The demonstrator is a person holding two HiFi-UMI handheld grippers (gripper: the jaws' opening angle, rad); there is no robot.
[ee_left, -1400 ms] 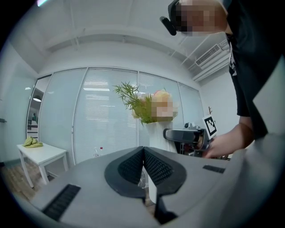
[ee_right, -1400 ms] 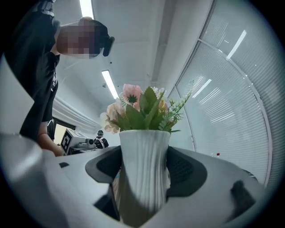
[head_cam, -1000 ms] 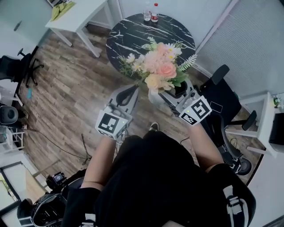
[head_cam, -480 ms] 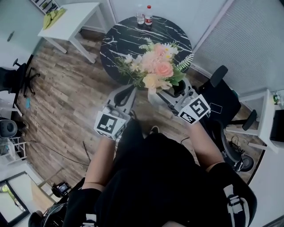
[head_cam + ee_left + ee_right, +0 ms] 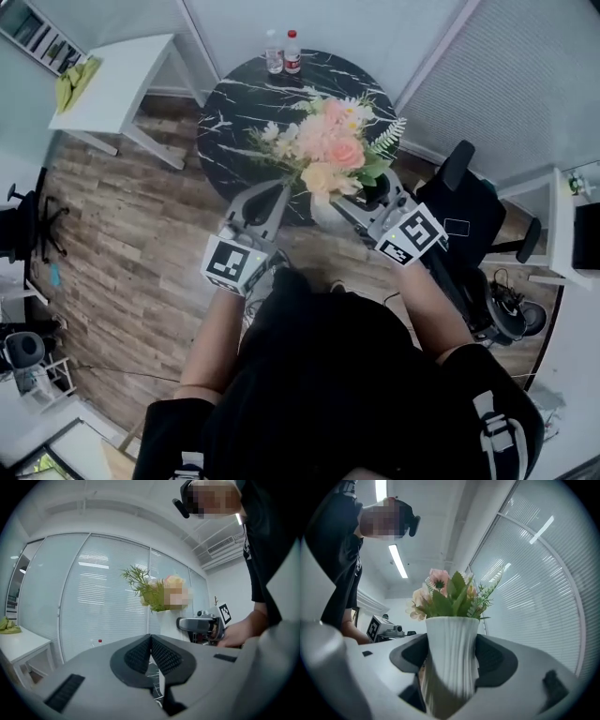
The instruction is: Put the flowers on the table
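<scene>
The right gripper's jaws clamp the white ribbed vase of pink and peach flowers above the near edge of the round black marble counter. The left gripper's jaws meet, empty. Keep the vase upright and carry it further in — then lower gently. Compared with a second ago, the counter sits closer beneath the flowers.

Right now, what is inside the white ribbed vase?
Leafy pink, peach and white flowers rise from the vase mouth. Their stems inside are hidden by its opaque wall.
</scene>
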